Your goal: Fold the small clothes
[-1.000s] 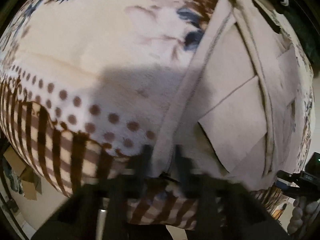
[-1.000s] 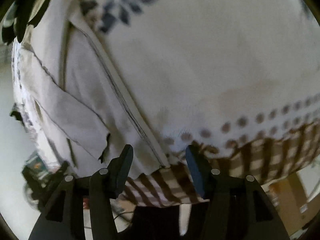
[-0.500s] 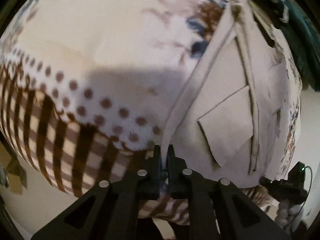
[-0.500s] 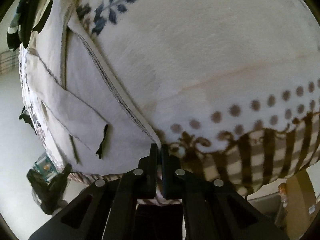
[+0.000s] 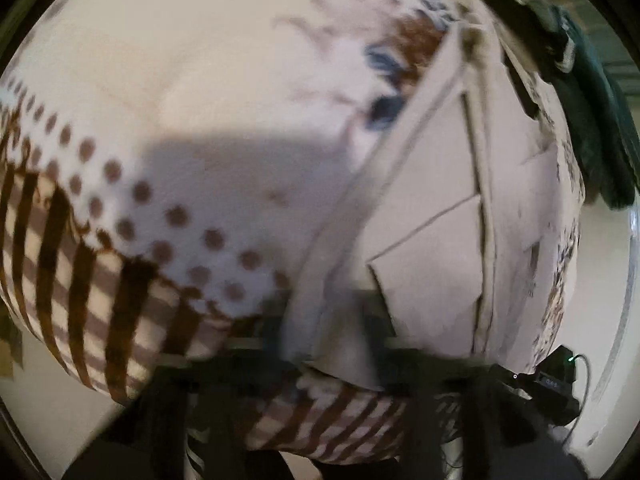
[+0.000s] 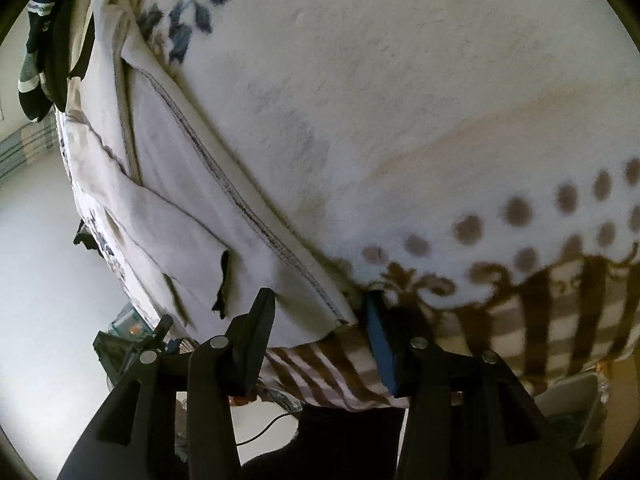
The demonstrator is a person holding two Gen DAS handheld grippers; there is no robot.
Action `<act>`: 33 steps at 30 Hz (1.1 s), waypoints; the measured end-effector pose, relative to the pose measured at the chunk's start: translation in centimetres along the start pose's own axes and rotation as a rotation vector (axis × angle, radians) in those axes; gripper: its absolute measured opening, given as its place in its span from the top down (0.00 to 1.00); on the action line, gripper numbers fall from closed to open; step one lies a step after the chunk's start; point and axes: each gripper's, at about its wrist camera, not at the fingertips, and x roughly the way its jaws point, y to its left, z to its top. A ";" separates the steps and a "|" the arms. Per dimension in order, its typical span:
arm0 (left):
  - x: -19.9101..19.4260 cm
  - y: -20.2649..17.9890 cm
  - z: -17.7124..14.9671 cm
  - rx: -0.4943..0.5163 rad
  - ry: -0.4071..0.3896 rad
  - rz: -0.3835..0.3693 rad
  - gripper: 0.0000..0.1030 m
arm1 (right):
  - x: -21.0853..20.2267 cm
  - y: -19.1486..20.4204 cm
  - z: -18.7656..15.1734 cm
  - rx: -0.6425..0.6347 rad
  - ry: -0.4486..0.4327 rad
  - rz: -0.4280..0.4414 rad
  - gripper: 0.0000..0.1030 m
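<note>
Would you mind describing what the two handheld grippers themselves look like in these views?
The right gripper is matte black plastic with angular, triangular-cutout links and round silver pivot pins; one finger carries a blue pad. The left gripper is also black, but motion blur hides its details. No sleeves or markings are visible.

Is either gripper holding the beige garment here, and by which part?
Neither. Both the left gripper and right gripper are open, fingers straddling corners of the beige garment's near hem.
</note>
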 end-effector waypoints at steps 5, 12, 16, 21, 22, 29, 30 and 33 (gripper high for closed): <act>-1.2 -1.1 0.2 0.008 0.020 -0.027 0.99 | -0.4 1.9 -1.1 -0.049 -0.029 -0.004 0.95; -5.2 -3.4 4.7 -0.009 -0.070 -0.059 0.99 | -4.1 6.4 -1.2 -0.100 -0.069 0.063 0.95; -5.3 -5.7 8.4 0.012 -0.114 -0.097 0.99 | -6.0 10.3 1.3 -0.131 -0.129 0.103 0.95; -3.0 -8.8 14.4 0.053 -0.136 -0.140 0.98 | -6.9 14.9 6.8 -0.166 -0.228 0.093 0.95; -2.1 -9.1 15.9 0.046 -0.133 -0.142 0.97 | -6.7 15.6 8.0 -0.166 -0.244 0.089 0.95; 0.1 -7.6 20.9 -0.037 -0.105 -0.146 0.96 | -6.9 18.8 15.2 -0.164 -0.283 0.111 0.75; -0.3 -7.5 21.1 -0.029 -0.115 -0.147 0.93 | -7.5 18.9 15.5 -0.165 -0.312 0.118 0.55; -1.3 -7.1 21.0 -0.011 -0.133 -0.148 0.83 | -9.4 19.3 15.4 -0.212 -0.388 0.084 0.41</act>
